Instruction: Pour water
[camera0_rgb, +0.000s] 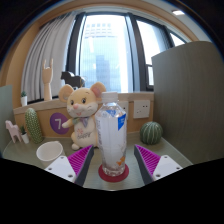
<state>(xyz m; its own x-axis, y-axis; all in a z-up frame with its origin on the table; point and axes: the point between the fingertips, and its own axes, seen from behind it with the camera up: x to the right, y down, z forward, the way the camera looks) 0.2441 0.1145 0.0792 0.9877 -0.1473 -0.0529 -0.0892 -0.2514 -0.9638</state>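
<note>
A clear plastic bottle (112, 130) with a blue and white label stands upright on a red coaster (113, 174) on the table. It stands between my two fingers, with a gap at each side. My gripper (113, 152) is open; its magenta pads (79, 159) flank the bottle's lower part without touching it. A white bowl (49, 151) sits on the table to the left of the left finger.
A plush toy (81, 114) sits just behind the bottle to the left. A green cactus figure (35, 126) and a purple disc (60, 123) stand further left. A green striped ball (151, 132) lies to the right, by a grey partition (190, 95). A window is behind.
</note>
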